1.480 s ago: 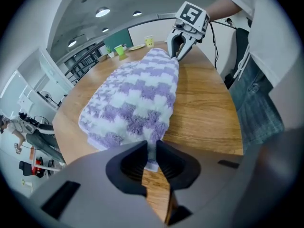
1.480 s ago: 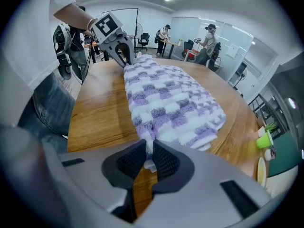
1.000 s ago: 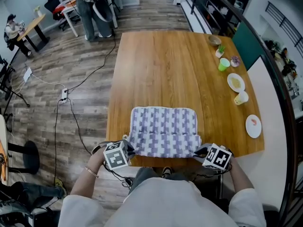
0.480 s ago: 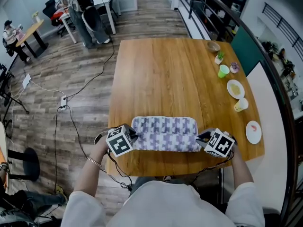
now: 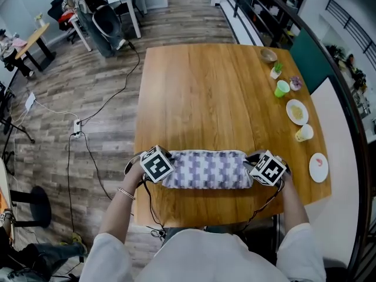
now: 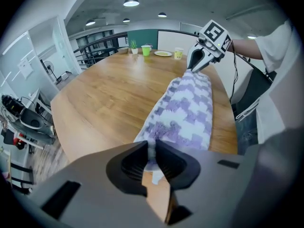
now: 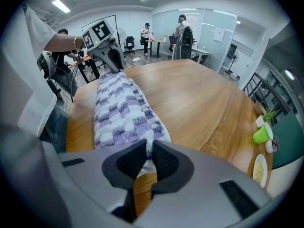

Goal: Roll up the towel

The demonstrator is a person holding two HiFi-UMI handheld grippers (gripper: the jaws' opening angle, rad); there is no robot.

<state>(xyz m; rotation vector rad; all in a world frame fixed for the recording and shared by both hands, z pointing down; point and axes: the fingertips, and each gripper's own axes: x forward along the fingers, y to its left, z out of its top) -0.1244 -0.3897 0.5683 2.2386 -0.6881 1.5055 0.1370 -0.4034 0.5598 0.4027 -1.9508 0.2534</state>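
1. Count, task item: one towel [image 5: 205, 169], purple-and-white check, gathered into a long bundle.
2. Count, tools: two. The left tool [image 5: 161, 168] holds the towel's left end and the right tool [image 5: 258, 169] holds its right end.
3. Left tool [image 6: 153, 156], own view: the jaws are almost together, with a thin fold of the towel [image 6: 187, 110] pinched between the pads.
4. Right tool [image 7: 147, 158], own view: the jaws are likewise nearly closed, clamped on the end of the towel [image 7: 121, 110].
5. Count, carrying surface: one wooden counter [image 5: 200, 87].
6. Count, tableware along the counter's right side:
   - two plates, namely a plate with food [image 5: 297, 111] and a white plate [image 5: 318, 167];
   - two cups, namely a green cup [image 5: 282, 89] and a pale yellow cup [image 5: 304, 134];
   - one small bowl [image 5: 268, 54];
   - one potted plant [image 5: 276, 70].
7. Position: the towel lies across the near part of the counter, roughly parallel to the near edge. A strip of bare wood separates it from that edge.
8. Edges: the towel's left end sits near the counter's left edge. The right end has more wood beyond it, and the white plate lies to the right of the right tool, apart from it.
9. Open room: the wood from the towel to the far edge is bare across most of the counter's width. The tableware keeps to the right margin, well apart from the towel.
10. Surroundings: cables [image 5: 103, 107] trail over the floor [image 5: 70, 87] left of the counter.
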